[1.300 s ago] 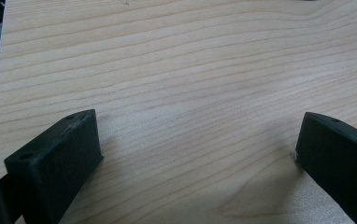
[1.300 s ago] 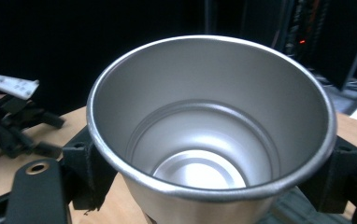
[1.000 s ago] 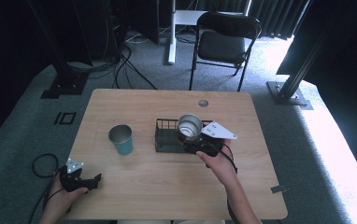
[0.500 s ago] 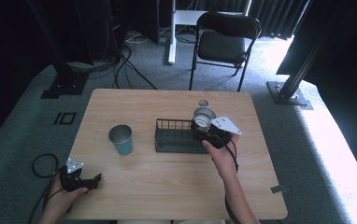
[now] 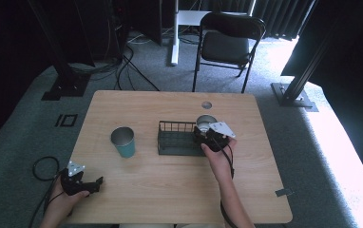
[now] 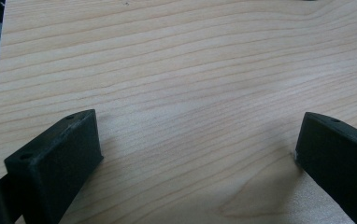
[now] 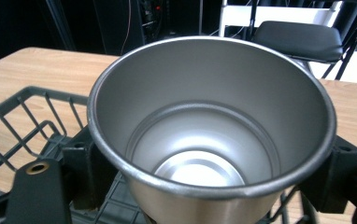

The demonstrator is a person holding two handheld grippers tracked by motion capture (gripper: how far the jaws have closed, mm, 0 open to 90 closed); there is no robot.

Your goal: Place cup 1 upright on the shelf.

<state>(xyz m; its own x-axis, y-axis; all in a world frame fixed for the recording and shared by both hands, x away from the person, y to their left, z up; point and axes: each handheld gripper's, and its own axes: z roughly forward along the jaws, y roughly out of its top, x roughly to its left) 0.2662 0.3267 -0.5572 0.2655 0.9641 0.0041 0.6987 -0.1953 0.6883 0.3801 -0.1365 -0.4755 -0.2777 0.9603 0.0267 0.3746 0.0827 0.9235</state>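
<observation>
High view: right hand-held gripper (image 5: 207,134) clamped on steel cup (image 5: 205,121) at wire basket (image 5: 177,139) rt end; left hand-held gripper (image 5: 95,182) wide open, nr table (image 5: 170,199) edge.

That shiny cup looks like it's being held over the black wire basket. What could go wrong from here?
Two things, judging by the pictures. The right hand-held gripper clamps the steel cup only by its smooth, tapering sides, so it might slip or tilt. The cup also sits close to the rim of the wire basket; lowering it could catch the wires and drag the light basket across the table. The left hand-held gripper rests far off, open, so it isn't steadying the basket.
</observation>
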